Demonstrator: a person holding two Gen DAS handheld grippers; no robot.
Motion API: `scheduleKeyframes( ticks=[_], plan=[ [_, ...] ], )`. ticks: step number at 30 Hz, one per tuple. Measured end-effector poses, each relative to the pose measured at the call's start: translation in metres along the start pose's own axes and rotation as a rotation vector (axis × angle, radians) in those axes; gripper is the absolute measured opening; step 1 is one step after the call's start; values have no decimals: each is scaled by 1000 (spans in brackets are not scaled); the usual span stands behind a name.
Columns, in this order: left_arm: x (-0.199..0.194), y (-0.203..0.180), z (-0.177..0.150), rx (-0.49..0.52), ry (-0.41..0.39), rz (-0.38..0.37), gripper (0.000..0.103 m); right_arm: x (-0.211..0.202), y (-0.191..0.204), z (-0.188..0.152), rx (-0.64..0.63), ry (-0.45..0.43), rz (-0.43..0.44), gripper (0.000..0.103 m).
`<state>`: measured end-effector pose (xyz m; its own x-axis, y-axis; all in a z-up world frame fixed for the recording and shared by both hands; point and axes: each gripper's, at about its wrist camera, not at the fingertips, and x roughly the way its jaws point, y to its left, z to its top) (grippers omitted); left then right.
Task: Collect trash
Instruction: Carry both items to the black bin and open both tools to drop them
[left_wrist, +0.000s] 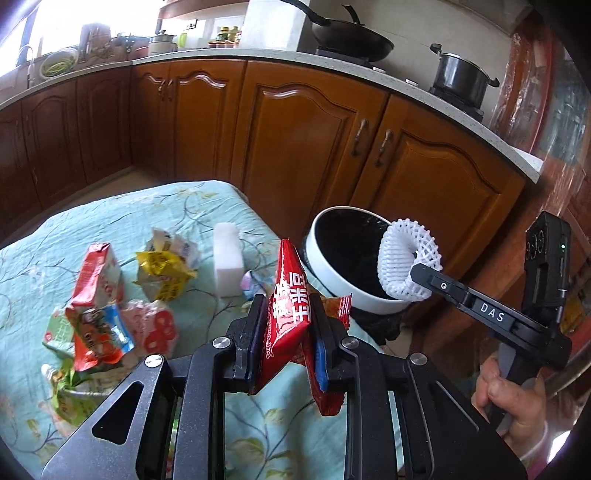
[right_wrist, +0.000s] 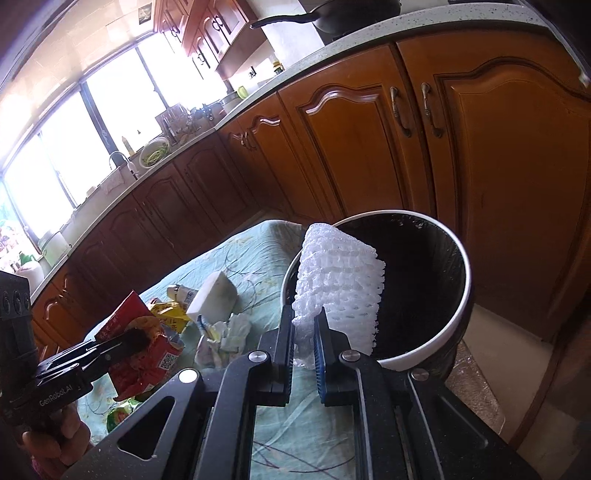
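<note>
My left gripper (left_wrist: 286, 312) is shut on a red snack wrapper (left_wrist: 290, 306) and holds it above the table's right edge, near the bin. My right gripper (right_wrist: 304, 328) is shut on a white foam fruit net (right_wrist: 340, 284) and holds it over the open white-rimmed bin (right_wrist: 454, 325) with a black liner. The right gripper with the net (left_wrist: 406, 254) also shows in the left wrist view, over the bin (left_wrist: 332, 273). The left gripper with the wrapper (right_wrist: 140, 343) shows at the lower left of the right wrist view.
The table has a light blue floral cloth (left_wrist: 92, 218). On it lie several crumpled wrappers (left_wrist: 162, 269), a red and white carton (left_wrist: 98, 277) and a white foam block (left_wrist: 228, 262). Brown kitchen cabinets (left_wrist: 306, 129) stand behind the table and bin.
</note>
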<state>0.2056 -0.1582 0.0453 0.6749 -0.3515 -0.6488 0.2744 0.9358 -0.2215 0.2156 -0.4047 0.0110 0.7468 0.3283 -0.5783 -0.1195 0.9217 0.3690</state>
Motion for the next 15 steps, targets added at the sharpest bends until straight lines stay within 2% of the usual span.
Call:
scheduleKeyframes(
  ticks=[6,15],
  plan=[
    [36,-34,25,51,31,-32,21,7,-30,14,29,26,-27,10],
    [95,-64,51,65,112,-53,21,19,-52,15,63,69,-26,12]
  ],
)
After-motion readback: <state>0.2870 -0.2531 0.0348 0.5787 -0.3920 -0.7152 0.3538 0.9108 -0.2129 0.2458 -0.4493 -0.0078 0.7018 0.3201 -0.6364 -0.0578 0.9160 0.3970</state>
